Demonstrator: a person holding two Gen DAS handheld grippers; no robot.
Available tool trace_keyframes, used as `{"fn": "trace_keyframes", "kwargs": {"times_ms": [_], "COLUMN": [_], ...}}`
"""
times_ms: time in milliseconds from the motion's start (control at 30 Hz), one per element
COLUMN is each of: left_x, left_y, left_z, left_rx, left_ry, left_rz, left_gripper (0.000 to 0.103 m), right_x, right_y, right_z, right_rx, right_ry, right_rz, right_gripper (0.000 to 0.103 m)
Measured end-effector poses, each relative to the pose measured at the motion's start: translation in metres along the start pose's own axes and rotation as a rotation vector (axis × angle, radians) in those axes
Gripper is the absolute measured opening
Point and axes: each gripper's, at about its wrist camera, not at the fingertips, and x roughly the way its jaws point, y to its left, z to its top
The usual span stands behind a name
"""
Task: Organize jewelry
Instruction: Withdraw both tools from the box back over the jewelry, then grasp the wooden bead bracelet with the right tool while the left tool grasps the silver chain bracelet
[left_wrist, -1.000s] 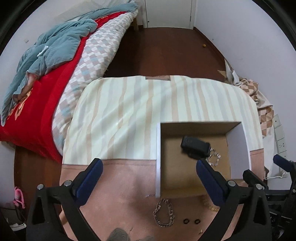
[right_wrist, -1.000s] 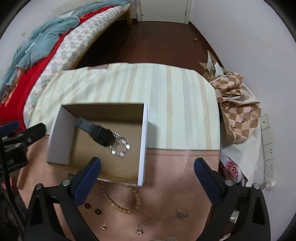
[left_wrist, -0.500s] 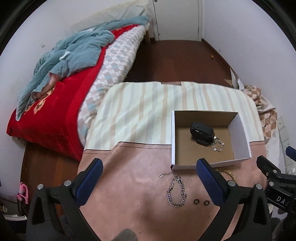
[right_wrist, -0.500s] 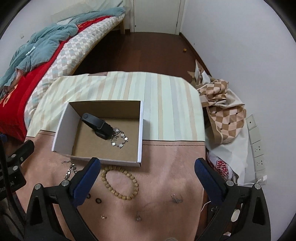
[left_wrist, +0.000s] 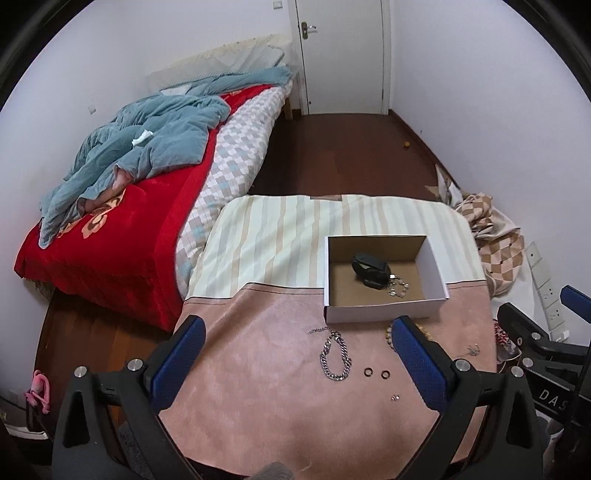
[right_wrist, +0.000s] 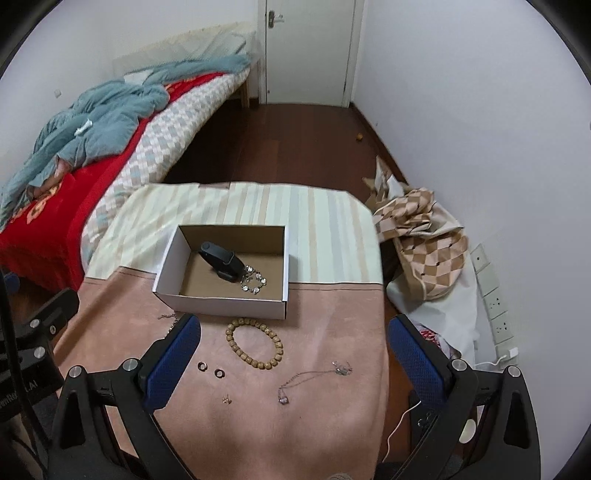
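A white cardboard box (left_wrist: 384, 315) (right_wrist: 221, 304) stands on the table and holds a black watch (left_wrist: 369, 269) (right_wrist: 221, 263) and a silver bracelet (right_wrist: 253, 282). In front of it on the pink cloth lie a silver chain bracelet (left_wrist: 334, 356), two dark rings (left_wrist: 376, 372) (right_wrist: 210, 369), a wooden bead bracelet (right_wrist: 255, 343), a thin necklace (right_wrist: 314, 376) and a small earring (right_wrist: 226, 399). My left gripper (left_wrist: 299, 354) and right gripper (right_wrist: 291, 350) are both open, empty and held above the table's near edge.
A bed with a red blanket (left_wrist: 110, 236) and blue quilt stands to the left. A checkered cloth pile (right_wrist: 424, 236) lies on the floor at the right by the wall. The far half of the table has a striped cloth (left_wrist: 295, 225).
Both grippers have pulled up and back from the box, so the whole table and room now show. Both stay open and empty.
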Motion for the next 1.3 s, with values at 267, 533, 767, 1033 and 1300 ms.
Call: {"fn": "trace_keyframes", "kwargs": {"times_ms": [267,533,767,1033,1300], "left_x": [-0.027,0.003,0.085,0.148,0.181], "left_y": [0.004,0.020,0.029,0.027,0.021], "left_z": [-0.009,-0.029,-0.073,-0.088,-0.083], "left_rx": [-0.015,-0.079,-0.096,-0.112,-0.095], "left_ry": [-0.044,-0.017,0.157,0.276,0.349], "left_rz": [-0.017,0.006,0.074,0.107,0.050], "left_gripper": [0.103,0.103,0.103,0.103,0.102], "right_x": [-0.046,-0.028,0.064,0.147,0.195], "right_y": [-0.005,-0.012,-0.028,-0.018,-0.001], "right_z": [-0.009,-0.032,-0.080,-0.085,-0.071], "right_rx": [0.014,0.075,0.181,0.193,0.124], "right_ry": [-0.056,-0.012,0.167,0.197,0.233], "right_rz": [0.009,0.046,0.089,0.061,0.018], "right_gripper": [0.103,0.103,0.102,0.079,0.070]}}
